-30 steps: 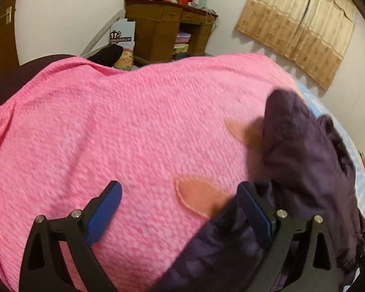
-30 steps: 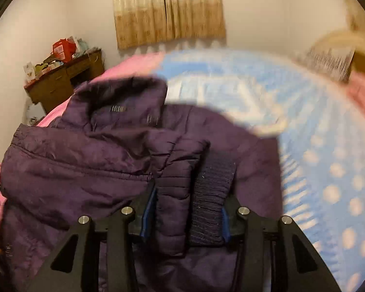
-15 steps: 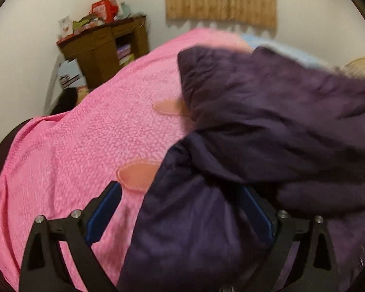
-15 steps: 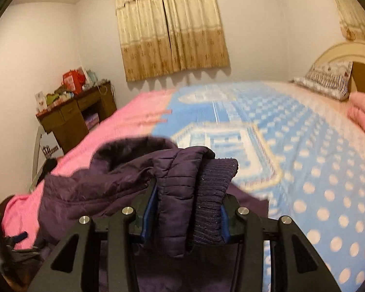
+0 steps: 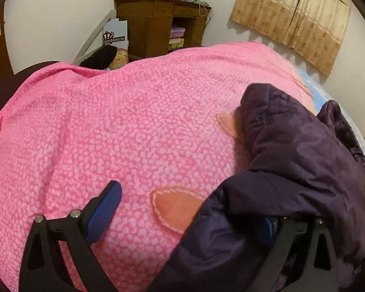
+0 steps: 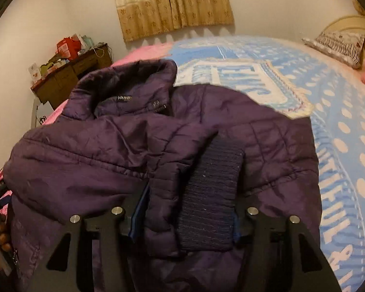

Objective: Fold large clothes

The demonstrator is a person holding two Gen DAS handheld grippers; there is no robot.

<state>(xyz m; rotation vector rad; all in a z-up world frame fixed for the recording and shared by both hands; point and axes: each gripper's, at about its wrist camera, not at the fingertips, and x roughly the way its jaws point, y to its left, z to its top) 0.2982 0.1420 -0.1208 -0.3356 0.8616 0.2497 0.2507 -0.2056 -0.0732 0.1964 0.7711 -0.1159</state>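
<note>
A dark purple quilted jacket (image 6: 109, 160) lies spread on the bed, collar at the far end. Its sleeve is folded across the body, with the navy knit cuff (image 6: 211, 194) lying between my right gripper's (image 6: 187, 221) jaws. Those jaws are opening, and the left blue pad stands just off the sleeve. In the left wrist view the jacket (image 5: 292, 158) fills the lower right. My left gripper (image 5: 187, 216) stands wide open over the pink blanket (image 5: 109, 133). Jacket fabric drapes over its right finger, and nothing is pinched between the pads.
The blue dotted bedspread (image 6: 340, 121) stretches right of the jacket toward a patterned pillow (image 6: 338, 43). A cluttered wooden desk (image 5: 153, 24) stands beyond the bed's far edge, and curtains (image 6: 172, 2) hang on the wall. A person's hand (image 6: 0, 238) shows at the left edge.
The right gripper lifted the sleeve, then lowered it onto the jacket, and its jaws have widened. The left gripper swung toward the jacket and back; fabric now covers its right finger.
</note>
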